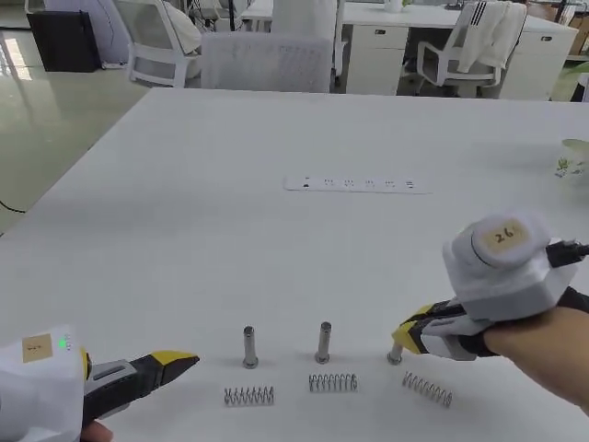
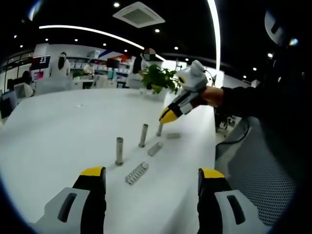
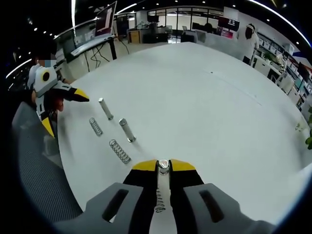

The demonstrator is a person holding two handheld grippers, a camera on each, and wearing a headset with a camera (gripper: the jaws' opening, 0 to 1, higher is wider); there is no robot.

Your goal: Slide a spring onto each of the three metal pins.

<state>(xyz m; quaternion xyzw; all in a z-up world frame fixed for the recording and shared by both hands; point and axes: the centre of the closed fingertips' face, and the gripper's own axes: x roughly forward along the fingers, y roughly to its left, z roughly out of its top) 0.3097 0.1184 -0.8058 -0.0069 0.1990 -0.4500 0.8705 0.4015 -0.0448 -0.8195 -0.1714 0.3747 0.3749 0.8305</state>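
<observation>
- Hovering low over the white table [image 1: 304, 138], nearer than the middle pin [image 1: 323, 343] and well to its left: left gripper [image 1: 180, 361], jaws spread wide, holding nothing. Could knock over the left pin [image 1: 249, 347] if swung in carelessly toward a spring.
- Lying flat just nearer than the middle pin: middle spring [image 1: 332, 381], with left spring [image 1: 248, 396] and right spring [image 1: 427, 389] to either side, none yet on a pin. Likely to roll away or squirt out of a hard pinch, being thin coils.
- Standing upright left of the middle pin: left pin, bare like the middle one. Prone to tipping at a nudge, both being tall and narrow.
- Pinching the top of the right pin [image 3: 164, 165], right of the middle pin: right gripper [image 1: 411, 335], jaws pressed nearly together. May topple or drag that pin with any sideways pull, and appears to block its top against a spring.
- Lying well beyond the middle pin: power strip [image 1: 356, 184], probably out of harm's way.
</observation>
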